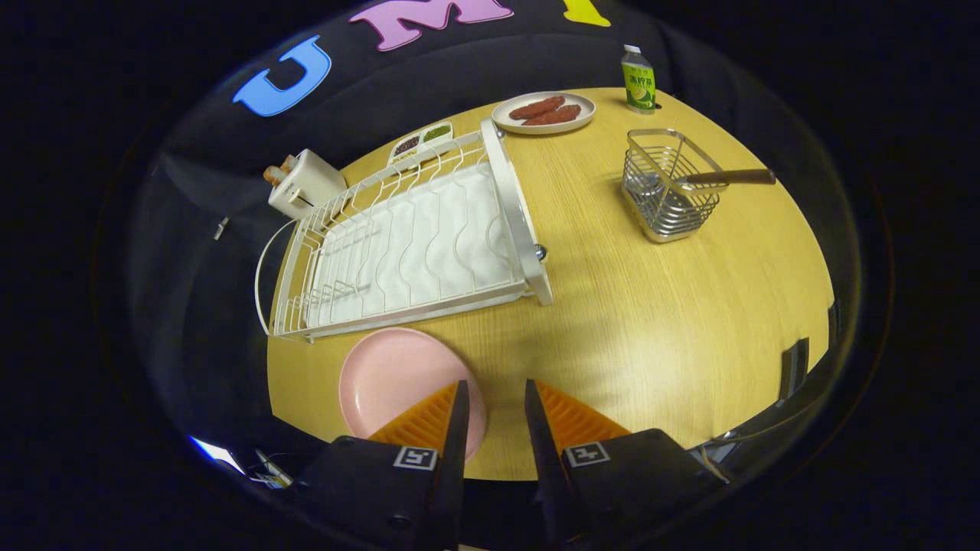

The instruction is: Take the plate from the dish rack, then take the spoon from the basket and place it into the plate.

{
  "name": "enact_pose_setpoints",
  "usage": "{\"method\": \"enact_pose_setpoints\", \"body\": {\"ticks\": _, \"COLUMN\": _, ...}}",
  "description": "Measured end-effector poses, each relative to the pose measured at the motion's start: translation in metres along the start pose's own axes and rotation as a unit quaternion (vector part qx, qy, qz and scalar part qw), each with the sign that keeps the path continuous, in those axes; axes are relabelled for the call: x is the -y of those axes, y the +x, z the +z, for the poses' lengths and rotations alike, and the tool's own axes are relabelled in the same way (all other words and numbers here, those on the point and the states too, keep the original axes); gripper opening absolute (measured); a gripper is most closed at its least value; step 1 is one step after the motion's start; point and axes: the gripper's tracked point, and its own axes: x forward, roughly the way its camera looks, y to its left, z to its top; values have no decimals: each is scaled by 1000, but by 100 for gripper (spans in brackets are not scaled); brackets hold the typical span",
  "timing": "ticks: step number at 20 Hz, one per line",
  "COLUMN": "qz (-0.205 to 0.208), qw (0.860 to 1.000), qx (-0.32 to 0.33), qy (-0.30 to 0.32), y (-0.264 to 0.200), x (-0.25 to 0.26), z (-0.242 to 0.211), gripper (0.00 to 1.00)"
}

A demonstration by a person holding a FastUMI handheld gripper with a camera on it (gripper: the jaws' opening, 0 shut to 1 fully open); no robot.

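A pink plate [390, 379] lies flat on the wooden table [651, 329], just in front of the white dish rack [417, 245], which holds no dishes. The plate sits under and just ahead of the left finger. My gripper [494, 390] is open with nothing between its fingers, hovering above the table's near edge. Far beyond the fingers to the right stands a wire basket [668, 195]. A spoon [727, 177] with a dark handle leans out over the basket's right rim.
A white plate with reddish food [543, 112] and a green-labelled bottle [638, 80] stand at the far side of the table. A white toaster [305, 184] and a small divided dish [421, 141] sit behind the rack.
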Motion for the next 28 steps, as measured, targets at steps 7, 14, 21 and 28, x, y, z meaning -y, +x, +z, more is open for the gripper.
{"method": "enact_pose_setpoints", "body": {"ticks": 7, "qz": -27, "qw": 986, "qx": 150, "qy": -73, "y": -55, "x": 49, "z": 73, "gripper": 76}}
{"method": "enact_pose_setpoints", "body": {"ticks": 14, "qz": -101, "qw": 965, "qx": 227, "qy": -83, "y": -91, "x": 126, "z": 143, "gripper": 100}}
{"method": "enact_pose_setpoints", "body": {"ticks": 21, "qz": -124, "qw": 968, "qx": 206, "qy": -66, "y": -67, "x": 177, "z": 162, "gripper": 99}}
{"method": "enact_pose_setpoints", "body": {"ticks": 28, "qz": -105, "qw": 977, "qx": 178, "qy": -50, "y": -38, "x": 191, "z": 163, "gripper": 82}}
